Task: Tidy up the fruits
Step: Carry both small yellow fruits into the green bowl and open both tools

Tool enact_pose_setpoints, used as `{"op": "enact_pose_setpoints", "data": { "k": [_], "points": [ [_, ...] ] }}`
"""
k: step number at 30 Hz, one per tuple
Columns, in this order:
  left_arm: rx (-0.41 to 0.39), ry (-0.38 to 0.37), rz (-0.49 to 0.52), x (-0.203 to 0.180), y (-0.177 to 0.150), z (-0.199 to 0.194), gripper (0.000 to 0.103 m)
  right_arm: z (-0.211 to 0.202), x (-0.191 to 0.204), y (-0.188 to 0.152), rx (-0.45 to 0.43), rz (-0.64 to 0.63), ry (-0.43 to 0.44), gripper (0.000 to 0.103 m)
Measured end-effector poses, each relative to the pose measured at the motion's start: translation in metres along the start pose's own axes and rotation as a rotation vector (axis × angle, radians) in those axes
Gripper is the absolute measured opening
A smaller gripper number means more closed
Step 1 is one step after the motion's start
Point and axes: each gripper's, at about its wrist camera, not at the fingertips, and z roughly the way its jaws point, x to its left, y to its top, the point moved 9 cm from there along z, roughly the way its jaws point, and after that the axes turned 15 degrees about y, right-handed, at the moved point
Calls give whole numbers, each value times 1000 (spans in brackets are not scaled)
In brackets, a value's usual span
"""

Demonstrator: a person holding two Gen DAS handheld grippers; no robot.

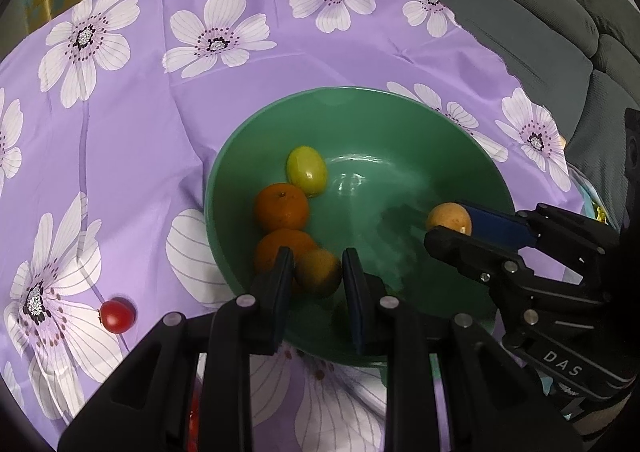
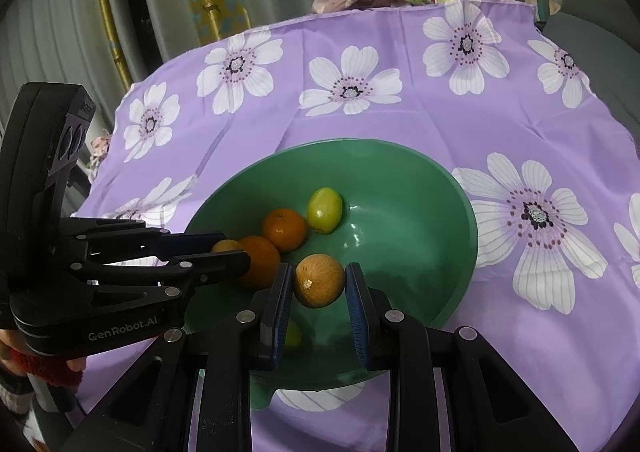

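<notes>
- Both grippers hang over the green bowl (image 1: 400, 120), its far half bare; open purple floral cloth (image 1: 240, 108) beyond the rim.
- Left gripper (image 1: 316, 272) clamps a dull yellow-green fruit (image 1: 318, 272); right gripper (image 2: 318, 282) clamps a tan round fruit (image 2: 320, 280).
- Two oranges (image 2: 285, 230) and a green fruit (image 2: 325, 210) crowd beneath; a cherry tomato (image 1: 117, 315) lies outside on the cloth.

I read "DAS" on the right gripper (image 1: 448, 226) body; "GenRobot.AI" on the left gripper (image 2: 228, 252) body.
</notes>
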Motion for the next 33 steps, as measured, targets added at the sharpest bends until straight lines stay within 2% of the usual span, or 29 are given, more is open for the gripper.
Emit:
{"op": "enact_pose_setpoints", "data": {
  "k": [4, 7, 9, 17, 20, 25, 27, 29, 30, 33],
  "points": [
    [-5, 7, -4, 1, -1, -1, 26, 0, 0, -1, 1, 1, -4, 29],
    [-16, 11, 4, 1, -1, -5, 31, 0, -1, -4, 5, 1, -5, 29],
    [-23, 11, 6, 1, -1, -7, 38, -2, -1, -5, 10, -2, -6, 29],
    [-63, 21, 3, 5, -1, -24, 44, -8, 6, -1, 0, -2, -12, 32],
    [-82, 28, 0, 9, -2, -34, 53, -14, 10, 1, -8, -12, -10, 39],
    [-106, 48, 4, 16, -8, -50, 58, -18, 18, 4, -13, -25, -15, 42],
    [-111, 55, 4, 18, -11, -54, 59, -20, 22, 5, -15, -29, -21, 52],
    [-113, 70, 1, 22, -15, -58, 64, -22, 25, 5, -16, -33, -26, 56],
    [-116, 82, -2, 26, -18, -60, 69, -22, 27, 5, -14, -35, -25, 56],
    [-121, 104, -18, 36, -24, -65, 72, -23, 31, 6, -11, -42, -25, 57]
  ]
}}
